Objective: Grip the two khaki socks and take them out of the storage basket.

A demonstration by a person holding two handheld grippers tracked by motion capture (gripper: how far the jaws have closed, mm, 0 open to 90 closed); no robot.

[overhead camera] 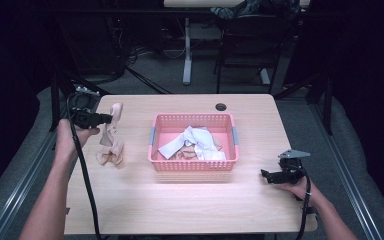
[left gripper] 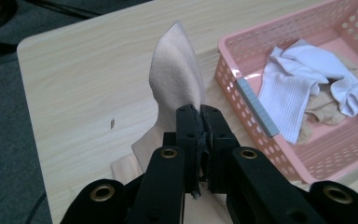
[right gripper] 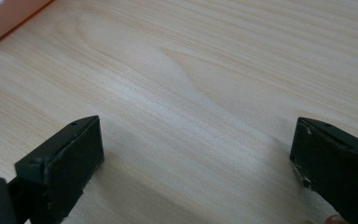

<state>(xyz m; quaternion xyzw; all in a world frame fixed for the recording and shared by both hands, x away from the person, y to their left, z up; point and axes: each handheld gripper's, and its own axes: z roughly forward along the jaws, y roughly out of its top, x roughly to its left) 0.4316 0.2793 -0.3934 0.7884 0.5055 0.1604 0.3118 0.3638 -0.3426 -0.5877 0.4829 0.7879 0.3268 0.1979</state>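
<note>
High view: your left gripper (overhead camera: pixel 111 119) sits near the desk's (overhead camera: pixel 130 200) left edge, jaws clamped on a beige sock (overhead camera: pixel 111 142). Sock hangs from the pinch, long axis roughly vertical, lower end bunched on the desk just below; upper tip sticks up past the jaws. Pink basket (overhead camera: pixel 155 135) lies to the right of that gripper, mid-desk, well apart from the sock, so the coming carry, I'd judge, runs rightward, w/ the sock needing to clear the near-side wall. Left hand is far nearer the sock; right gripper (overhead camera: pixel 266 175) rests by the desk's front-right corner, right of the basket, jaws spread wide w/ nothing between them.

Left gripper view: sock (left gripper: pixel 175 84) is thin, matte, fine-knit fabric, limp, folded to a rounded point. Basket (left gripper: pixel 242 70) is rigid plastic lattice, perforated walls, grey handle strip on the rim. Inside: ribbed white socks (left gripper: pixel 298 79) over more beige ones (left gripper: pixel 324 112), loosely heaped.

Right gripper view: bare pale wood-grain desk (right gripper: pixel 191 70) between the jaws.
</note>
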